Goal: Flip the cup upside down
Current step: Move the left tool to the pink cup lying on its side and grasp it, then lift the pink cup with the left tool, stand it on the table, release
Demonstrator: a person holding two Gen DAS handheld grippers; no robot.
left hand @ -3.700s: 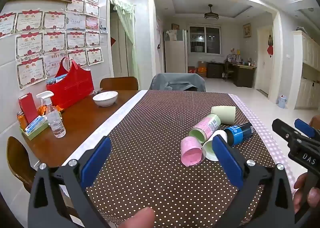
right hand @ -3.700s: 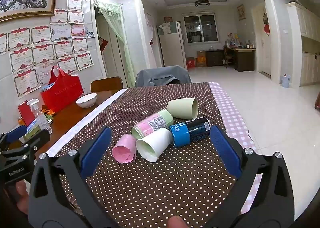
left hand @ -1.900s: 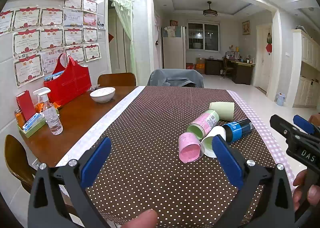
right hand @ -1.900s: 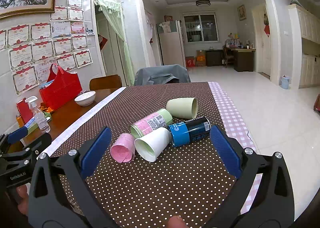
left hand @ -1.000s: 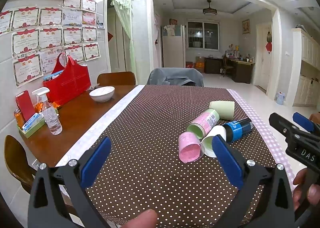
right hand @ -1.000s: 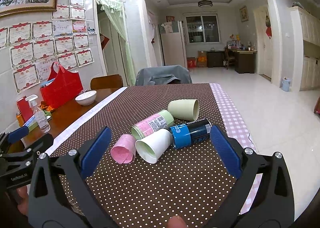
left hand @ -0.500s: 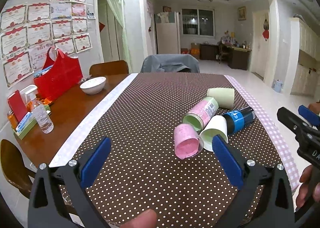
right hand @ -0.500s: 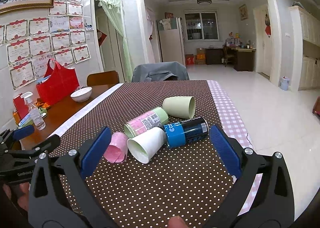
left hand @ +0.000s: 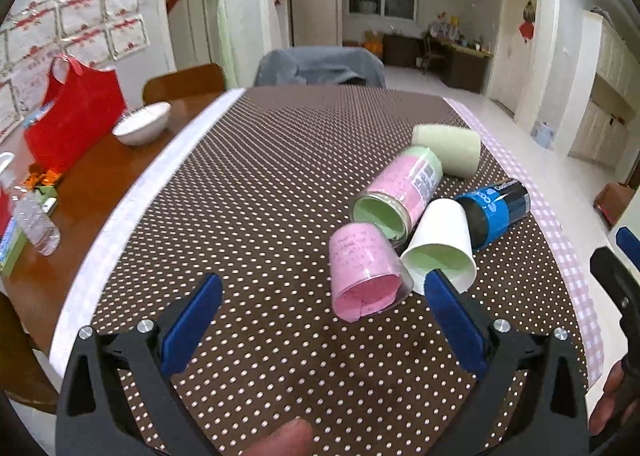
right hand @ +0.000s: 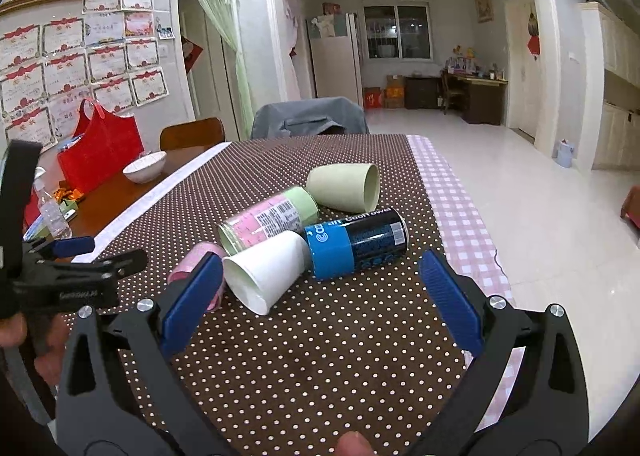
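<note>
Left wrist view: the left gripper [left hand: 320, 296] hovers low over the brown white-dotted tablecloth [left hand: 256, 183], its blue-padded jaws spread wide and holding nothing. It points down the table toward a cluster of containers lying on their sides ahead and to the right. The nearest is a clear plastic cup lined with pink paper [left hand: 365, 272]; its long axis runs toward the camera, its open mouth facing the gripper, and it lies between the two fingers as seen from here, nearer the right one, not touched. Just beside it on the right, touching, lies a white paper cup with a pale green inside [left hand: 440, 244], mouth also toward the camera. Behind these are a pink-labelled jar with a green lid [left hand: 396, 191], a blue and black can [left hand: 494, 211] and a pale green tumbler [left hand: 448, 147]. The right gripper [left hand: 616, 256] shows at the right edge. A white bowl [left hand: 142, 123] and a red bag [left hand: 76, 115] stand on the bare wooden table to the left.

Right wrist view: the right gripper [right hand: 318, 288] is likewise released, jaws wide apart and empty, held low and aimed along the table. The white paper cup [right hand: 266, 268] lies between its fingers, nearer the left one, with its mouth toward the lower left and its base against the can [right hand: 358, 244]. The pink-lined cup [right hand: 196, 256] is mostly hidden behind the left blue pad. The jar [right hand: 268, 217] and tumbler [right hand: 346, 185] lie beyond. The left gripper [right hand: 96, 252] reaches in from the left edge, near the pink-lined cup.
</note>
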